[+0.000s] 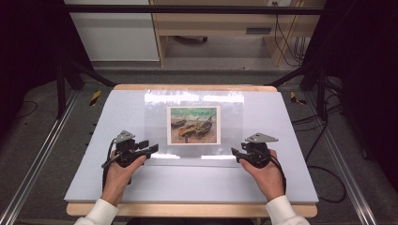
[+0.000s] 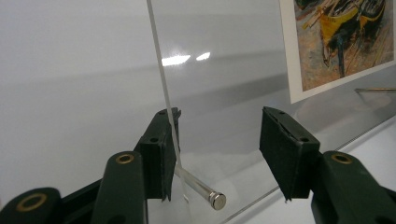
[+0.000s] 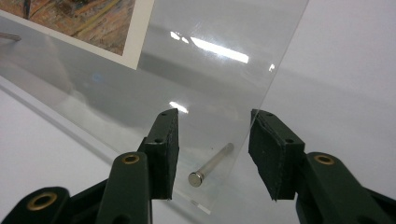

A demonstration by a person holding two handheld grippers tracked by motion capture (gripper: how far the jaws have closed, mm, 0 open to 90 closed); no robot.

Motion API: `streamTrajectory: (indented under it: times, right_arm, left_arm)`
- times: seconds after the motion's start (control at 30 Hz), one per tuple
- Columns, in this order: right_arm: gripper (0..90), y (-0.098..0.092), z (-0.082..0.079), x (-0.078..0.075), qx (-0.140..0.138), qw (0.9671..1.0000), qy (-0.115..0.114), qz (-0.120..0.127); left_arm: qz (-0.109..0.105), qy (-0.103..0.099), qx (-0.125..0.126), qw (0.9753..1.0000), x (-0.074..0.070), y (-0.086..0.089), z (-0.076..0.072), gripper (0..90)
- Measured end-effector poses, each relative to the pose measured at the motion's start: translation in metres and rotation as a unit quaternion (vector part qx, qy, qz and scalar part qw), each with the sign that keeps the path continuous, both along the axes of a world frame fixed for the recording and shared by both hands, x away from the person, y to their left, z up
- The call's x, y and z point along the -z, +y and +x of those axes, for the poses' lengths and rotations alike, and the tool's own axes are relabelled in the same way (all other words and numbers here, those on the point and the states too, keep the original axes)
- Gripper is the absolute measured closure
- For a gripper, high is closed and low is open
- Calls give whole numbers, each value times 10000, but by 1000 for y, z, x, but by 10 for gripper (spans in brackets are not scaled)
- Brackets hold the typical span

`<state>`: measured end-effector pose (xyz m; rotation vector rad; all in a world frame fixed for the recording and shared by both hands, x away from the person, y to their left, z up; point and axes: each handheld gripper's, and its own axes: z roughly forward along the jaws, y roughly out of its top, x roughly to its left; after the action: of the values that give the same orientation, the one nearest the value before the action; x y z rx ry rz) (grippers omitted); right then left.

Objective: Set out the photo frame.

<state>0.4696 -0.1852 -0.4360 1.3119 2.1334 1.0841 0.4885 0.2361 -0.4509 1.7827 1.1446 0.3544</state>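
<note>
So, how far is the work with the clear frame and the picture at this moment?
Done: the picture already lies within the clear acrylic sheet on the table. In hand: the left gripper and right gripper are open at the sheet's two near corners, each around a metal pin. Left, probably: closing on the pins or corners; nothing is gripped yet.

The painting print (image 2: 343, 42) is cut off by both gripper views' edges.
</note>
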Motion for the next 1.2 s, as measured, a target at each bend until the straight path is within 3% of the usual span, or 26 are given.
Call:
streamTrajectory:
  times: [0.63, 0.7, 1.2]
  right_arm:
    - [601, -2, -11, 5, -43, 10000, -10, -50]
    - [609, -2, -12, 6, -45, 10000, -9, -60]
    - [628, -3, -16, 8, -79, 9999, -37, -111]
  left_arm:
    - [54, -22, 6, 10000, 2, 2, -9, 516]
    - [-22, 80, 25, 10000, 2, 1, -12, 520]
    - [21, 34, 6, 10000, 5, 1, -17, 531]
